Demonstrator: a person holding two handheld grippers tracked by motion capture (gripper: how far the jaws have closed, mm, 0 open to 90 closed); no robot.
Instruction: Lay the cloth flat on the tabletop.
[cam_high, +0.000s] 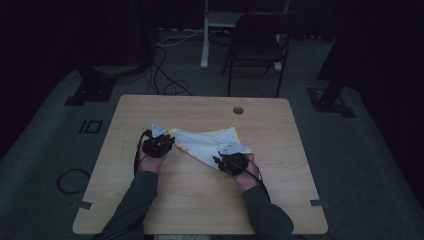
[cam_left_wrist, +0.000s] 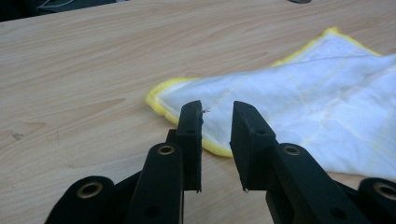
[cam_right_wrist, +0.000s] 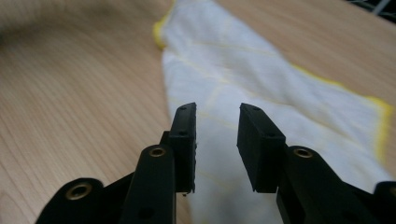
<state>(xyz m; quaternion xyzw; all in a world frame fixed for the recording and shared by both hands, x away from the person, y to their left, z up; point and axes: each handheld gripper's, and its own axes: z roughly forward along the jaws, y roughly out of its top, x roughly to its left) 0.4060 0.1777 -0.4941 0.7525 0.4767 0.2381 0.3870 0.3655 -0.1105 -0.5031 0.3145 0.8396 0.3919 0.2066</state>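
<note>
Dim room, wooden table (cam_high: 200, 200) under me, black chair (cam_high: 257, 42) beyond far edge. White cloth with yellow hem (cam_high: 210, 142) lies rumpled mid-table, between my two tools. My left gripper (cam_left_wrist: 215, 122) at cloth's left corner, jaws narrowly apart, nothing held. My right gripper (cam_right_wrist: 217, 126) over cloth's right part, jaws parted likewise, empty.

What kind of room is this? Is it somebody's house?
Probably not a house. It looks like a lab or studio set up for recording: a wooden table on grey carpet, cables trailing over the floor, dark stand bases at the sides, and a folding chair behind.
</note>
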